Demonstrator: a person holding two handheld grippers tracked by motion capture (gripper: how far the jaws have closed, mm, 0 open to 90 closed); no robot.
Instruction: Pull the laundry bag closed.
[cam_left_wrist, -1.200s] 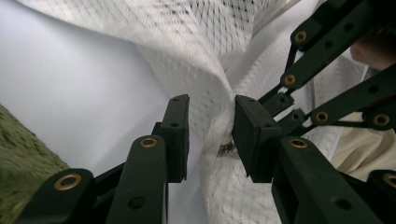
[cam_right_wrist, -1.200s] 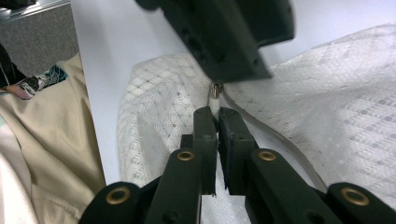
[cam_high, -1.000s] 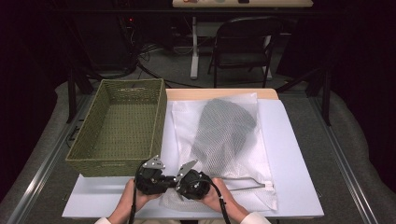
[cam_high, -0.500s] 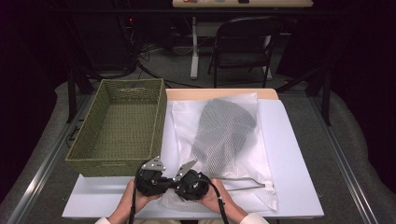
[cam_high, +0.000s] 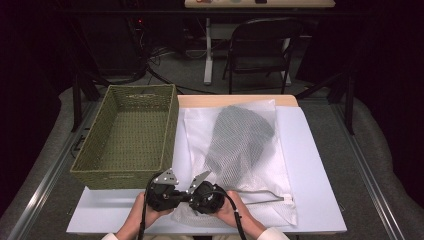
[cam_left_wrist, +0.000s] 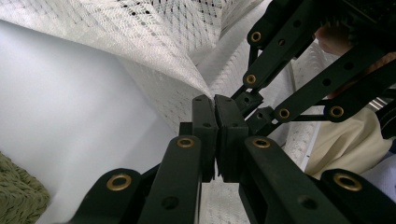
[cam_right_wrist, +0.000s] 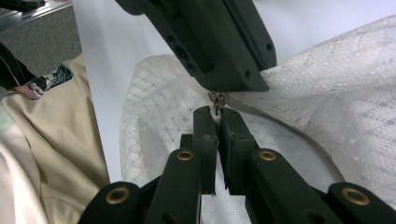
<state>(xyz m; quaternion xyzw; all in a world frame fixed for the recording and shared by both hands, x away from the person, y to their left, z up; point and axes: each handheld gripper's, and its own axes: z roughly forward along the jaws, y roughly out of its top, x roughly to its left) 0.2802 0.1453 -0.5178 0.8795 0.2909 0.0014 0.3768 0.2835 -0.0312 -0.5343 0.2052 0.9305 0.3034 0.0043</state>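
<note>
Currently, left hand-held gripper (cam_left_wrist: 215, 105) pinches mesh laundry bag (cam_high: 235, 155) fabric on the counter (cam_high: 310, 165); right hand-held gripper (cam_right_wrist: 217, 116) grips zipper pull (cam_right_wrist: 216, 100). Likely step: unzipping. Next: draw pull along zipper, holding fabric taut.

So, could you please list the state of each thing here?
Mesh bag: lying flat, dark garment inside.
Zipper pull: pinched by the right gripper.
Left gripper: shut on the bag's mesh.
Basket: upright, nothing inside.
</note>
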